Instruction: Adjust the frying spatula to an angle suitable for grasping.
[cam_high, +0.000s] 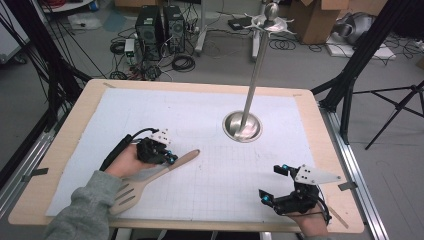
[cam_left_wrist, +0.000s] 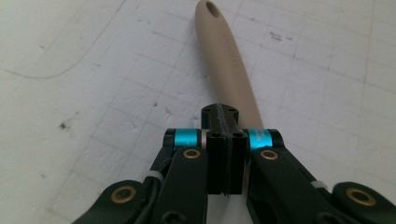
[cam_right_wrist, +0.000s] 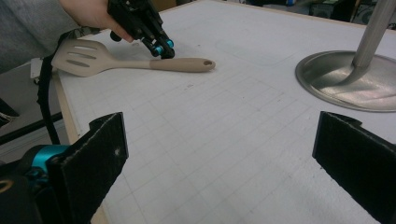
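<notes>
Two grippers work over the white gridded mat (cam_high: 210, 125); the left gripper (cam_high: 170, 159) has its jaws pressed together on the handle of the beige slotted spatula (cam_high: 150, 175), which lies flat on the mat at the near-left with its head towards the table edge (cam_high: 65, 150) and its handle end pointing to the centre; the right gripper (cam_high: 274, 185) rests at the near-right, jaws spread wide and holding nothing. For a sound lift, the grip likely wants to stay square across the handle, with the head raised level so it does not droop; the metal stand (cam_high: 243, 125) rises beyond the centre, so its pole is probably the one obstruction; the mat between the grippers is open.
</notes>
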